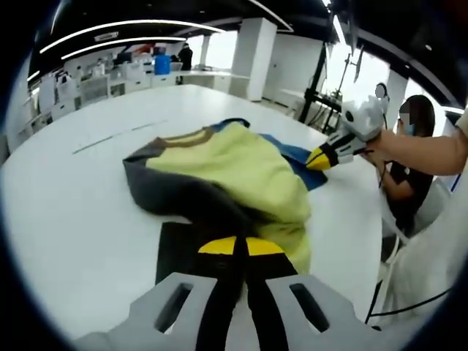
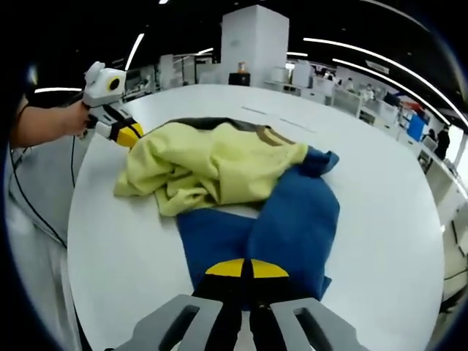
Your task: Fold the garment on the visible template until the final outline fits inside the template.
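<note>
A crumpled garment with a yellow body point(image 1: 248, 172), a grey sleeve point(image 1: 157, 183) and a blue part point(image 1: 296, 153) lies on the white table point(image 1: 80, 219). A black template point(image 1: 175, 252) peeks out under its near edge. My left gripper point(image 1: 241, 247) is shut on the garment's near edge, where the grey and yellow cloth meet. My right gripper point(image 1: 319, 159) comes in from the right, held by a hand, with its tips at the blue cloth. In the right gripper view my right gripper point(image 2: 245, 269) is shut on the blue part point(image 2: 292, 219). My left gripper point(image 2: 128, 135) touches the yellow body point(image 2: 212, 164).
The white table's rounded edge point(image 2: 80, 241) runs close on the person's side. A seated person point(image 1: 413, 146) is beyond the table at the right. A white pillar point(image 2: 252, 36) and desks stand farther back. Cables point(image 2: 29, 197) hang beside the table.
</note>
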The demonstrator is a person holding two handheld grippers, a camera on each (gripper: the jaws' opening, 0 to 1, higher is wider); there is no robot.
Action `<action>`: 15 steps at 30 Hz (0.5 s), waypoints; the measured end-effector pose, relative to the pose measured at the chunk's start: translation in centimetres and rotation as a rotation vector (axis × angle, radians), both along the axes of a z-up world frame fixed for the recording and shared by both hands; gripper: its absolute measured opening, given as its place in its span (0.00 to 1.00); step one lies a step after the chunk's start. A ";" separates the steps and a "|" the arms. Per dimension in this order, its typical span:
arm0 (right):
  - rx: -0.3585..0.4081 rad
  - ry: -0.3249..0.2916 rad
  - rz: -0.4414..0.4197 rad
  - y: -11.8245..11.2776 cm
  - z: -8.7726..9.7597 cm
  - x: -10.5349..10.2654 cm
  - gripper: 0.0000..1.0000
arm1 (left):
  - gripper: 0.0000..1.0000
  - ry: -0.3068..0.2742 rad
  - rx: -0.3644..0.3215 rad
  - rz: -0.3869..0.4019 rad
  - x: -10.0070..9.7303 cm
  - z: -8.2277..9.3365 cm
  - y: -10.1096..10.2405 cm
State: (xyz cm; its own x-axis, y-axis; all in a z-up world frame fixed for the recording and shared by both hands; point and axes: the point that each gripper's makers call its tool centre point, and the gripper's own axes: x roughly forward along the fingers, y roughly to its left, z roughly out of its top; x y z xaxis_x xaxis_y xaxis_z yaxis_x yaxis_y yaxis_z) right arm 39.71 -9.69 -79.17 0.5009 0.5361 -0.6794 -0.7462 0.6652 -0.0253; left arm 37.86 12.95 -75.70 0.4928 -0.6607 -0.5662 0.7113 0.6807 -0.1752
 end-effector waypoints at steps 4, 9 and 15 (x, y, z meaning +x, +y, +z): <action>0.015 -0.009 -0.025 -0.7 0.7 0.6 0.00 | 0.00 -0.017 -0.002 0.019 0.4 0.6 0.7; 0.026 -0.021 -0.061 -1.8 1.4 1.5 0.00 | 0.00 -0.034 -0.012 0.071 1.3 1.4 2.6; 0.018 -0.037 -0.086 -3.1 2.1 2.5 0.00 | 0.00 -0.047 -0.009 0.119 2.0 2.2 4.5</action>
State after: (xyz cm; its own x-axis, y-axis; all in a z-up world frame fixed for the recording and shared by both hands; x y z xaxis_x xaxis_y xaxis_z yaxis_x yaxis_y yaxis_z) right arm 42.18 -12.81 -77.08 0.5702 0.5019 -0.6503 -0.6851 0.7274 -0.0394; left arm 39.87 17.44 -73.55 0.5940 -0.6009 -0.5349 0.6330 0.7595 -0.1502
